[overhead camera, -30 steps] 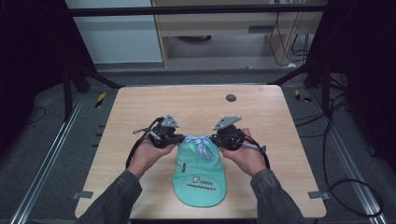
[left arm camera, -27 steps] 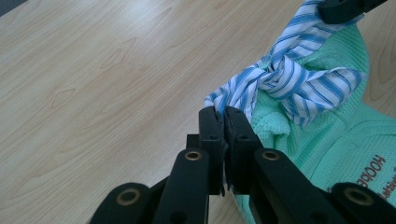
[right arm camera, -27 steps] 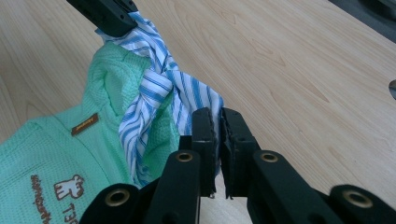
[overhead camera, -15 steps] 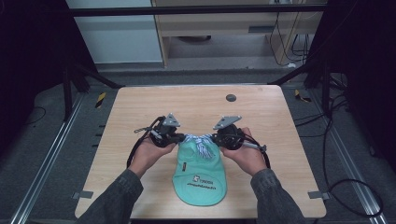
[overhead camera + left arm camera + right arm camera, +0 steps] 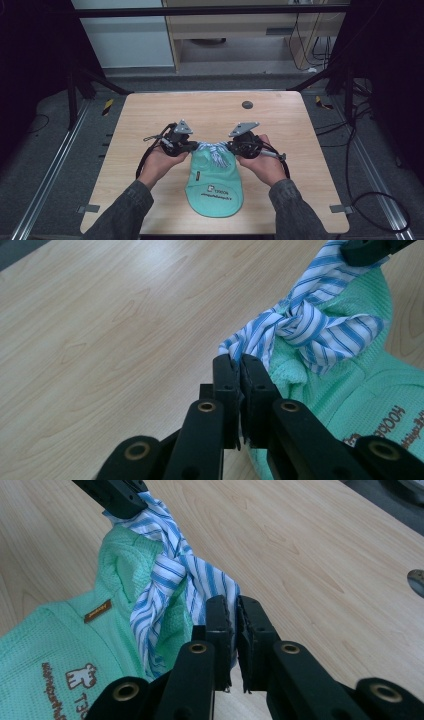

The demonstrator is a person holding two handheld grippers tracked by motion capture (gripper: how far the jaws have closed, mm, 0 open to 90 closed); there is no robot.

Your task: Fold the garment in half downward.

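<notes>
High view: nothing has shifted; my left hand-held gripper [image 5: 191, 146] and right hand-held gripper [image 5: 231, 147] stay clamped on the striped tie [image 5: 215, 150] ends, knot formed above the green bib [image 5: 215, 186].

Matt pale wood table [image 5: 150, 115], waffle-knit green cloth bib [image 5: 380, 390], smooth striped woven ties [image 5: 310, 330].
</notes>
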